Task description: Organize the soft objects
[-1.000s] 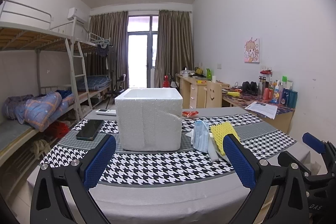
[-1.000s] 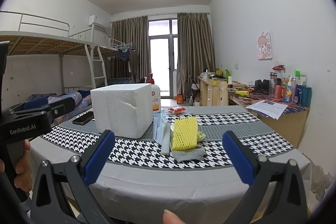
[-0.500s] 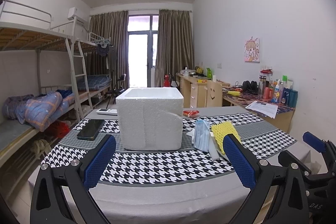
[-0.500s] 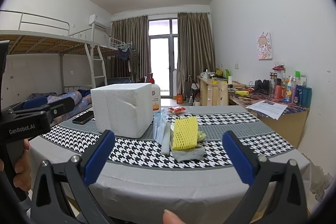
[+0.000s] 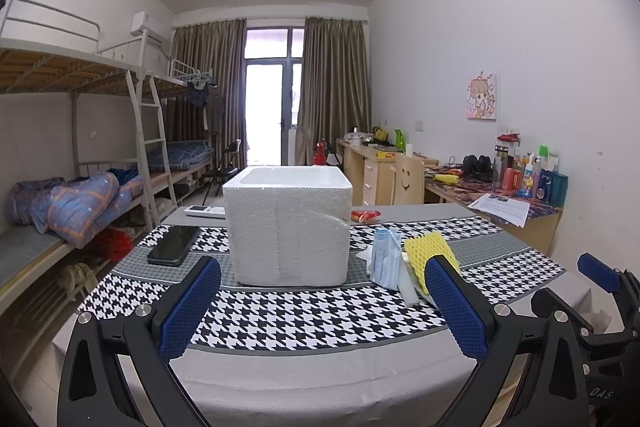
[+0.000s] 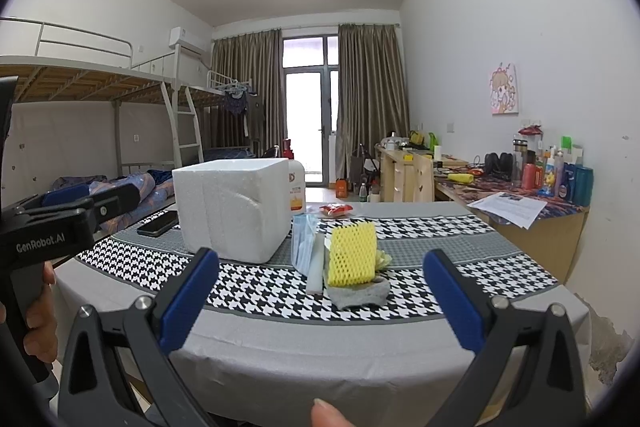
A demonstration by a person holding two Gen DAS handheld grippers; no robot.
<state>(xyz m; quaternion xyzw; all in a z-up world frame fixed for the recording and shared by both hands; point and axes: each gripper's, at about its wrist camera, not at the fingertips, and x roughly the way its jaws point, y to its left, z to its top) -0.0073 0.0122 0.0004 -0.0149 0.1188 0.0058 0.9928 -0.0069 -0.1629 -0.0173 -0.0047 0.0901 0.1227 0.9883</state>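
A houndstooth-clothed table (image 5: 304,319) in a bunk-bed dormitory (white foam box (image 5: 287,225) centre); left gripper (image 5: 320,301) and right gripper (image 6: 318,297) hover near its near edge, jaws spread.

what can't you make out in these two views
- Inside of the white foam box: left wrist view shows only its rim; right wrist view sees it from too low.
- Orange-labelled bottle: right wrist view, mostly hidden behind the box.
- Items under the yellow foam net: overlapped by it and the blue face masks.
- Papers: print too small.

Soft daylight from the balcony door (image 5: 273,115); sharp, fisheye-bent edges.
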